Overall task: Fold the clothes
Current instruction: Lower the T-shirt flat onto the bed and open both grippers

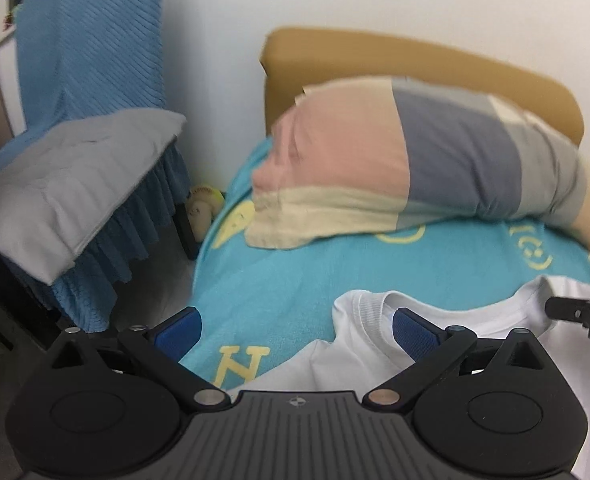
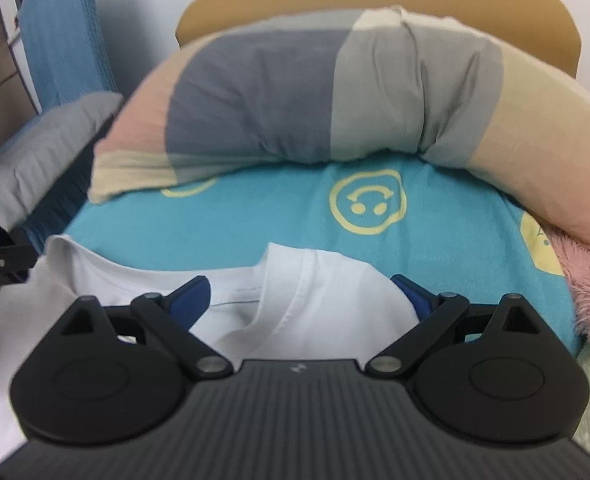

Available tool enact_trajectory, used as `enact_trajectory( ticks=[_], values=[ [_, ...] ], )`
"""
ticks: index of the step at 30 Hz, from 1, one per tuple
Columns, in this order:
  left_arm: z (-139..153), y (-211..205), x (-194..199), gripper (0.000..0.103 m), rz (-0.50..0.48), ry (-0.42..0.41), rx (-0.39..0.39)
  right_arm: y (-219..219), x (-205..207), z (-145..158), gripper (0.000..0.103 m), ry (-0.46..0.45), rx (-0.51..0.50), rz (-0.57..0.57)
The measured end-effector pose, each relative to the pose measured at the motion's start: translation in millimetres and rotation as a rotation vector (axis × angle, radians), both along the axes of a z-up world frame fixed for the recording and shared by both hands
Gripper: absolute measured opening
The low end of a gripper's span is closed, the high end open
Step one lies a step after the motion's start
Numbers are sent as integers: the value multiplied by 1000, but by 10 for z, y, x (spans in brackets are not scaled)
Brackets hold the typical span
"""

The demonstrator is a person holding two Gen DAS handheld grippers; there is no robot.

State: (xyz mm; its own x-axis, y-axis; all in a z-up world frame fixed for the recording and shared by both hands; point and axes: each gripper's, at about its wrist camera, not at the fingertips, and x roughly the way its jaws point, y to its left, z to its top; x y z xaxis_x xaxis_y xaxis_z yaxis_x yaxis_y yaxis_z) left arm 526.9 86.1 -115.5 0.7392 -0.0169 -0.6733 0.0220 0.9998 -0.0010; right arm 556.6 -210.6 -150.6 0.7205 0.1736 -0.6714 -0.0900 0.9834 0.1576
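Left gripper (image 1: 297,330) wide open, nothing between its blue pads (image 1: 177,330), hovering over the bed's left edge w/ the white T-shirt (image 1: 375,354) just beside its right finger. Shirt lies flat on the teal smiley sheet (image 2: 279,216), collar toward the striped pillow (image 2: 295,96). Right gripper (image 2: 301,300) also spread open, straddling the collar (image 2: 291,300), not pinching it. Pink fuzzy blanket (image 2: 587,292) at far right.
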Motion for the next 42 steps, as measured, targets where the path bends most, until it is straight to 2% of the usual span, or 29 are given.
enact_trajectory(
  ticks=[8,13,18,21,27,32,34,39,42],
  values=[
    [347,63,-868,103,56,-108,-45,82,-670,300,97,-135,25,-26],
    [657,64,-1719,102,79,-161,-77,136,-1377,608,97,-200,29,-29],
    [1070,76,-2716,102,116,-160,-105,157,-2325,956,97,-237,74,-45],
    [1373,88,-3149,103,142,-121,-98,195,-2851,1129,97,-265,82,-36],
    [1965,152,-3866,103,174,-139,-126,266,-3567,1446,97,-269,123,-26],
    [2109,55,-4160,103,169,-183,-84,341,-3938,1673,97,-268,132,-14],
    [2068,36,-4185,103,186,-172,-84,337,-4030,1704,97,-268,150,-17],
    [1910,90,-4032,102,214,-127,-128,243,-4262,1510,97,-237,213,-45],
    [1729,183,-3861,102,225,-111,-131,211,-4327,1295,97,-180,284,-80]
  ],
)
